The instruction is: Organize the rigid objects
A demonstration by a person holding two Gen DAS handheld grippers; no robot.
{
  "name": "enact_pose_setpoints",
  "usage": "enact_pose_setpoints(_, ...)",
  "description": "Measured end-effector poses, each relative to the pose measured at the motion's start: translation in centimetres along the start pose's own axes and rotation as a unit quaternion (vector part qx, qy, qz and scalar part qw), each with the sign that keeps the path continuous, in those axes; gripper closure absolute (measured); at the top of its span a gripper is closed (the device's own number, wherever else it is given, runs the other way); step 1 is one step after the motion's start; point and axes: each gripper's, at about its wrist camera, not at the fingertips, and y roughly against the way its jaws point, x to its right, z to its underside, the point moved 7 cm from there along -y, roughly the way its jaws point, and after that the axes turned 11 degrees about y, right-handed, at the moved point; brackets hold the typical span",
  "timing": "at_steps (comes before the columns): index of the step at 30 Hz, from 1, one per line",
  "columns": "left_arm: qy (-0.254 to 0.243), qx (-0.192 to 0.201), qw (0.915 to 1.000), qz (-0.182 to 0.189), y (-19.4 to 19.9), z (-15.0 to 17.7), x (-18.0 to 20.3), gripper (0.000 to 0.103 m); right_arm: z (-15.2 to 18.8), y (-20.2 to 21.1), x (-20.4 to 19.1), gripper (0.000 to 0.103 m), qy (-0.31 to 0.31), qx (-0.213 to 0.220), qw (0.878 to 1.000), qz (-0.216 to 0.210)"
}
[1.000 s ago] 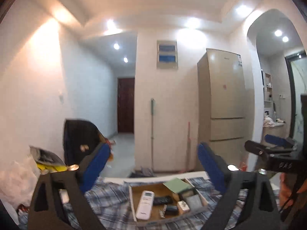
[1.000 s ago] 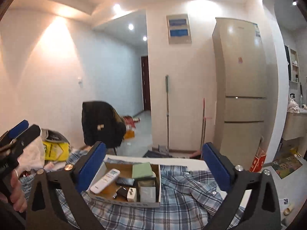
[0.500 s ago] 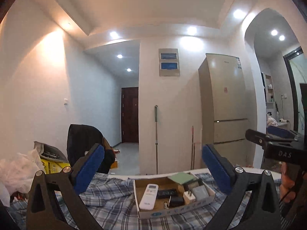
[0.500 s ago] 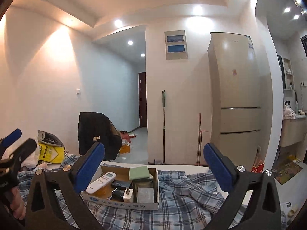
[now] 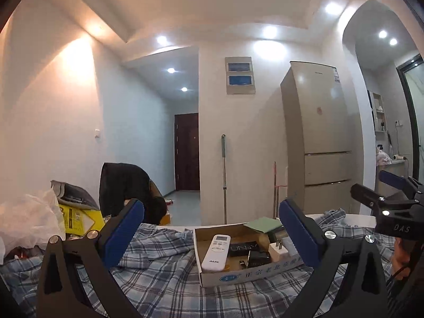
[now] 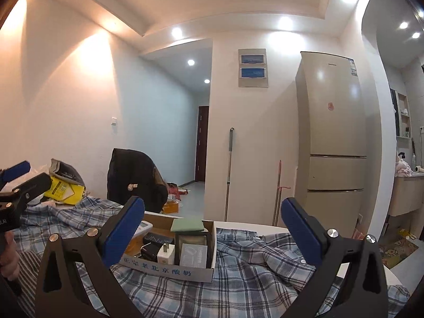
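Both grippers were held level above a plaid cloth (image 5: 164, 283) with their blue-padded jaws spread wide and nothing between them. The left gripper (image 5: 212, 232) faced a shallow cardboard box (image 5: 249, 274) lying on the cloth just ahead of it; the right gripper (image 6: 213, 232) saw the same box (image 6: 169, 267) from its right end, a little left of centre.

The box already looked packed. A white remote (image 5: 216, 251) lay lengthwise along its left side, a flat black case (image 5: 242, 246) beside it, a white plug (image 6: 165, 255) near the front, a grey card (image 6: 193, 255) stood at the right end, and a green pad (image 6: 186, 224) rested on the far right corner. Smaller dark pieces sat among them, too small to name.

No loose rigid item showed on the cloth around the box in either view, so the sorting appeared largely done, or else still to be begun from the box itself; the frames could not settle which. Neither gripper touched the box or its contents.

At the far left, a white bag (image 5: 29, 222) and a yellow box (image 5: 79, 218) were heaped beyond the cloth. A fridge (image 5: 318, 137) stood against the far wall.
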Motion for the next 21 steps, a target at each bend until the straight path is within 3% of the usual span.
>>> enact_pose_setpoints(6, -0.014, -0.004, 0.9998, 0.015, 0.0, 0.2, 0.9, 0.000, 0.3, -0.2, -0.1, 0.000, 0.007, -0.009, 1.000, 0.001)
enact_pose_setpoints(21, -0.001, -0.023, 0.9997, -0.001, -1.0, 0.5, 0.4, 0.000, -0.1, 0.1, -0.6, 0.000, 0.024, -0.005, 1.000, 0.011)
